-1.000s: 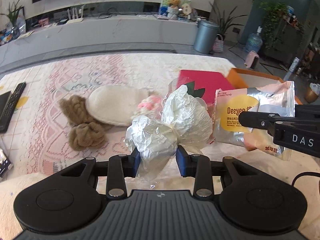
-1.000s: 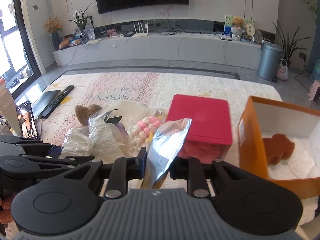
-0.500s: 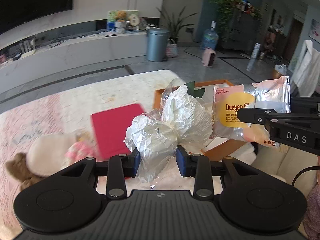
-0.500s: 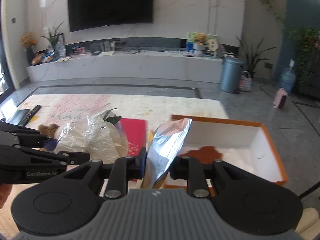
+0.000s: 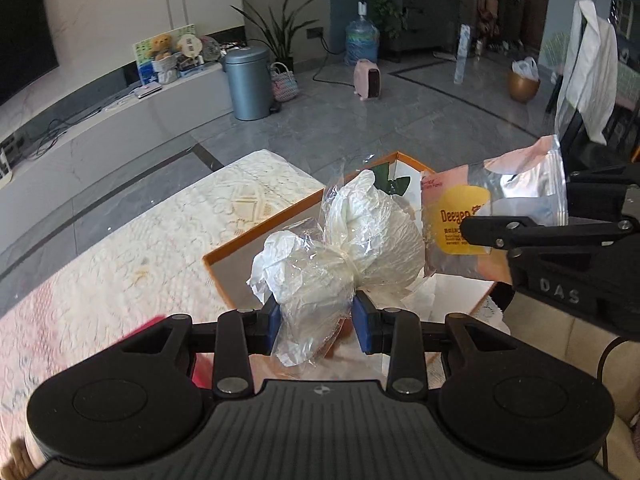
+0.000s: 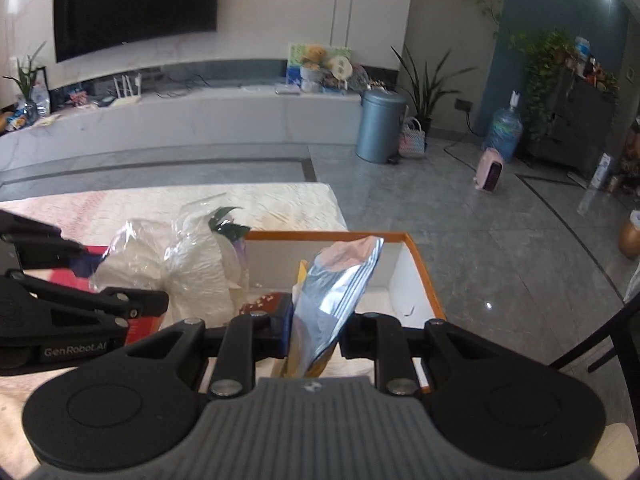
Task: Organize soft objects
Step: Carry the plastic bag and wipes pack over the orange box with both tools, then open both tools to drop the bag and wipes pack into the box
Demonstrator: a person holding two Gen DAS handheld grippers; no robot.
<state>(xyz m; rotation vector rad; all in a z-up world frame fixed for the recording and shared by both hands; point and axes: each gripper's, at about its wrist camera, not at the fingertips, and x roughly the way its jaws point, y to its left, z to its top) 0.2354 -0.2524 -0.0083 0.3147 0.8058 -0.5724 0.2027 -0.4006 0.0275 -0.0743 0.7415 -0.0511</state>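
Observation:
My left gripper (image 5: pixel 316 320) is shut on a clear plastic bag of white soft stuff (image 5: pixel 340 248), tied in the middle, with a green leaf at its top. It hangs over the near corner of an orange-rimmed white box (image 5: pixel 256 236). My right gripper (image 6: pixel 314 332) is shut on a silver and pink wipes pack (image 6: pixel 336 284), held upright over the same box (image 6: pixel 416 264). In the left wrist view the pack (image 5: pixel 480 216) shows its yellow label at the right, beside the bag. A brown soft thing (image 6: pixel 264 304) lies inside the box, mostly hidden.
A cream lace cloth (image 5: pixel 140 248) covers the table under the box. A red lid (image 6: pixel 140 322) peeks out at the left. Grey tiled floor (image 6: pixel 480 240) lies beyond the table edge, with a grey bin (image 6: pixel 380 128) and a water bottle (image 6: pixel 504 128) further off.
Both grippers have swung right together with their loads, from over the soft toys and the red lid to above the orange box. Neither grip has changed.

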